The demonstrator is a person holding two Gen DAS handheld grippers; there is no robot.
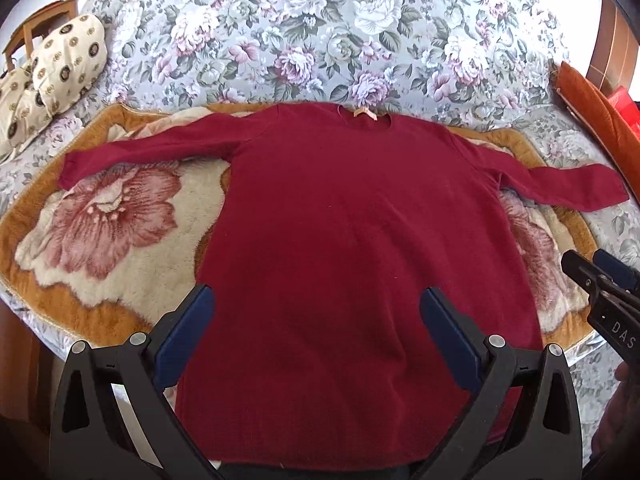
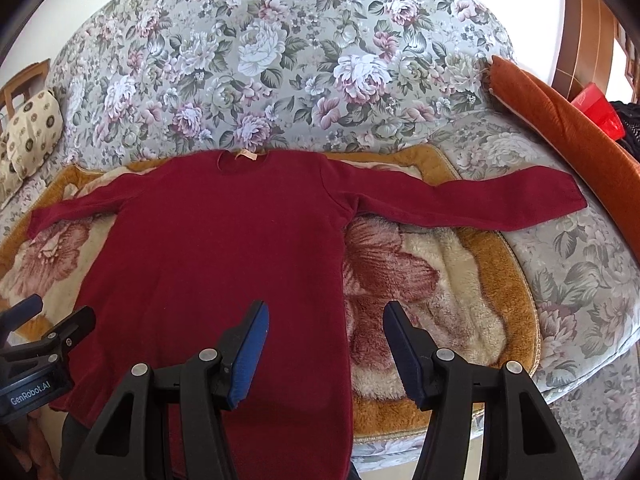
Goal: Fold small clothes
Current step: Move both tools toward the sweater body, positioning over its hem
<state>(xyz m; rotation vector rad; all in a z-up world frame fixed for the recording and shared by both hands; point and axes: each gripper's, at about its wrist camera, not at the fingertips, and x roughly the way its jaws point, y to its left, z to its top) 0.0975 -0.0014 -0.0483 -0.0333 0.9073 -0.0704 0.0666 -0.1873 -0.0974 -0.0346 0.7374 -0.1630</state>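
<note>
While a flowered sofa (image 1: 320, 32) fills the background, a fleecy blanket (image 1: 120, 240) covers its seat, and a dark red sweater (image 1: 352, 240) lies flat on it, sleeves spread. Above its hem, the left gripper (image 1: 316, 328) and right gripper (image 2: 326, 344) hover with jaws spread, pinching nothing.

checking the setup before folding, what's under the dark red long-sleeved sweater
The dark red long-sleeved sweater lies flat on a fluffy cream blanket with pink flowers and an orange border, itself spread over the grey floral bedcover. Whatever lies beneath the sweater's body is covered.
</note>
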